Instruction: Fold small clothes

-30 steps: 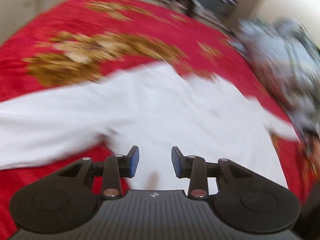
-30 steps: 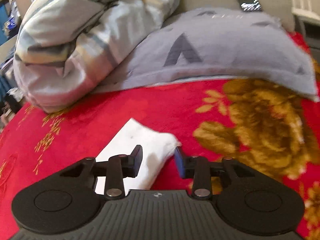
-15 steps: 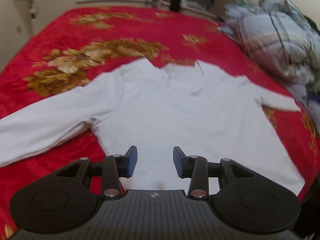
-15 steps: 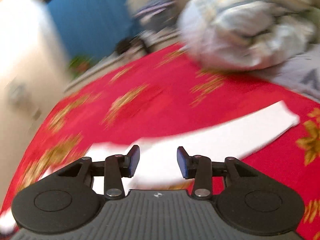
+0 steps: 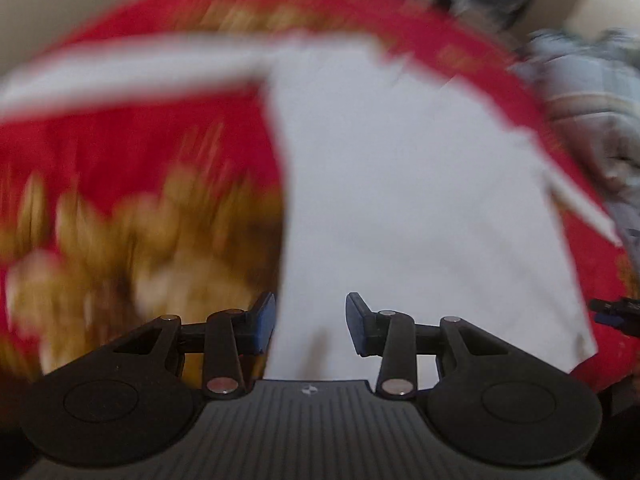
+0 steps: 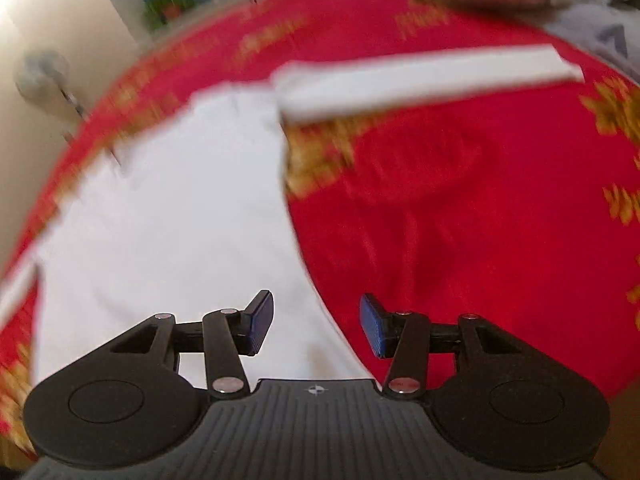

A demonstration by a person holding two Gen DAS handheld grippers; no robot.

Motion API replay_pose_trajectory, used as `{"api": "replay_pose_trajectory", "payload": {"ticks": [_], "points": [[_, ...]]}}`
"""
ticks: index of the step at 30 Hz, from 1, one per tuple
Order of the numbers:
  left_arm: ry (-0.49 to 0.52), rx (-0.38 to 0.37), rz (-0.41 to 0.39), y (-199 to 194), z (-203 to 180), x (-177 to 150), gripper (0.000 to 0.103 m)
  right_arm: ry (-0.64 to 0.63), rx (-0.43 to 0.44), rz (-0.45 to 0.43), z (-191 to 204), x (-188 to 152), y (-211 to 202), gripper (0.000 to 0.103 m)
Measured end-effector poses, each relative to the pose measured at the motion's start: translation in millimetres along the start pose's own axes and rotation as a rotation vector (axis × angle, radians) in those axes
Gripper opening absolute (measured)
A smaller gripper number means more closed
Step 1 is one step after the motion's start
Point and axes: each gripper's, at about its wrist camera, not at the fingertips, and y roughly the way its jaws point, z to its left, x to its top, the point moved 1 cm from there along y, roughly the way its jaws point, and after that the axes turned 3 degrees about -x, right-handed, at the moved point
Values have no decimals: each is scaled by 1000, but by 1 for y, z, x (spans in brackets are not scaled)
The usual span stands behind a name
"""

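A white long-sleeved shirt (image 5: 400, 184) lies spread flat on a bed covered by a red bedspread (image 6: 460, 208) with gold flower patterns; both views are blurred. The left tongs (image 5: 311, 322) hang over the shirt's lower left edge, about half apart with nothing pressed between the 2 blue pads, one pad over the bedspread and the other over white cloth. The right tongs (image 6: 316, 326) hang over the shirt's lower right edge, their jaws opening and gripping nothing. 1 sleeve (image 6: 432, 78) stretches straight out across the bedspread toward a grey pillow (image 6: 600, 36), beside a rumpled striped blanket (image 5: 592, 92).
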Motion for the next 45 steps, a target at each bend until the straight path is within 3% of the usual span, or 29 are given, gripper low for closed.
{"api": "replay_pose_trajectory", "payload": {"ticks": [3, 6, 11, 14, 15, 16, 17, 18, 21, 24, 26, 29, 32, 34, 36, 38, 40, 43, 45], "points": [[-69, -8, 88, 19, 20, -5, 43, 6, -17, 50, -6, -11, 10, 50], [-90, -41, 94, 18, 26, -4, 43, -2, -33, 98, -9, -17, 17, 50], [-83, -58, 99, 10, 25, -13, 43, -37, -30, 103, -7, -25, 11, 50], [-77, -61, 104, 9, 23, -22, 42, -14, -43, 100, -10, -26, 10, 37], [-75, -61, 106, 12, 24, -22, 41, -11, -47, 101, -11, -26, 10, 26], [-68, -58, 108, 13, 25, -23, 33, -6, -45, 103, -12, -26, 11, 15], [-61, -56, 111, 13, 23, -26, 12, 3, -37, 105, -14, -26, 9, 10], [-65, -55, 110, 10, 24, -27, 5, 27, -23, 101, -16, -26, 8, 7], [-85, -102, 14, -16, 27, -24, 3, 117, 15, 39, -22, -25, -10, 5], [-34, -144, -131, -55, 22, -25, 3, 172, 120, -99, -27, -22, -53, 5], [-19, -135, -179, -69, 23, -30, 3, 224, 172, -157, -35, -24, -76, 5], [-49, -133, -139, -65, 30, -34, 3, 295, 179, -166, -47, -30, -84, 5], [-20, -88, -15, -42, 28, -37, 5, 262, 86, -50, -46, -33, -61, 5], [-14, -10, 62, -28, 30, -43, 5, 230, 11, 31, -41, -36, -40, 8], [3, 42, 24, -28, 28, -43, 8, 189, -96, 60, -34, -38, -30, 13], [29, -26, -34, -36, 21, -41, 12, 151, -115, -4, -26, -37, -36, 18], [61, -95, -41, -35, 10, -42, 18, 104, -66, -70, -14, -35, -45, 26], [52, -115, 74, -14, -1, -50, 32, 29, -12, -63, 3, -35, -39, 41], [55, -67, 190, 8, -3, -58, 36, 13, -26, 59, 6, -38, -15, 45]]}}
